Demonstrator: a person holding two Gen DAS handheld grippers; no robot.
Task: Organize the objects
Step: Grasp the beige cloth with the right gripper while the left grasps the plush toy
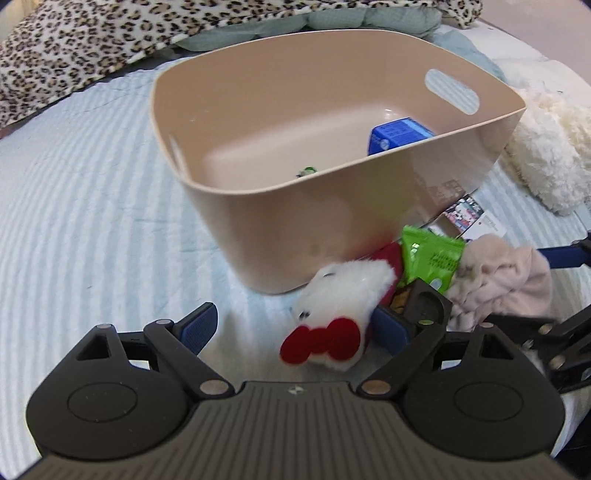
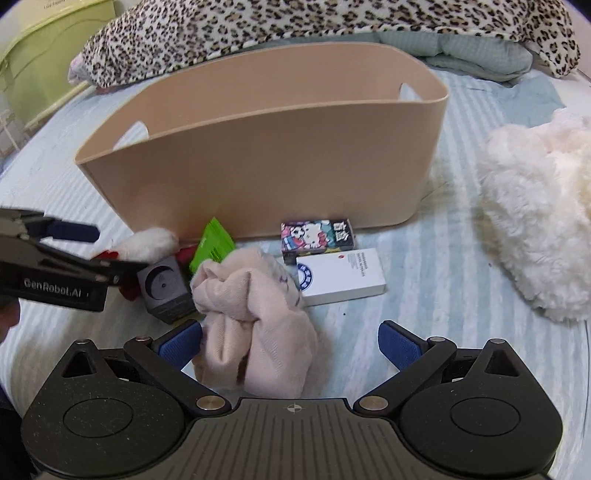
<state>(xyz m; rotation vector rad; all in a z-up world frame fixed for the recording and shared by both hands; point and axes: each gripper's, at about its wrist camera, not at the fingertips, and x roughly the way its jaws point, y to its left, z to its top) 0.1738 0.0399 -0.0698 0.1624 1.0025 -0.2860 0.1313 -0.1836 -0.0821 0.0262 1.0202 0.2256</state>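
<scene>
A beige bin (image 1: pixel 332 229) (image 2: pixel 266 173) stands on the striped bed; inside it lie a blue box (image 1: pixel 397 134) and a small green item (image 1: pixel 307 171). In front of it lie a white plush with a red bow (image 1: pixel 340 317) (image 2: pixel 147 242), a green packet (image 1: pixel 430 258) (image 2: pixel 214 243), a dark grey cube (image 1: pixel 424 304) (image 2: pixel 164 286), a pink cloth (image 1: pixel 498 277) (image 2: pixel 255 325), a cartoon box (image 2: pixel 317 236) and a white box (image 2: pixel 343 275). My left gripper (image 1: pixel 295 328) is open around the plush. My right gripper (image 2: pixel 291 345) is open, with the pink cloth between its fingers.
A leopard-print blanket (image 1: pixel 92 44) (image 2: pixel 295 18) and a grey-green pillow (image 2: pixel 461 48) lie behind the bin. A fluffy white cushion (image 1: pixel 546 147) (image 2: pixel 539 214) lies to the right. A yellow-green container (image 2: pixel 44 55) stands beyond the bed's left edge.
</scene>
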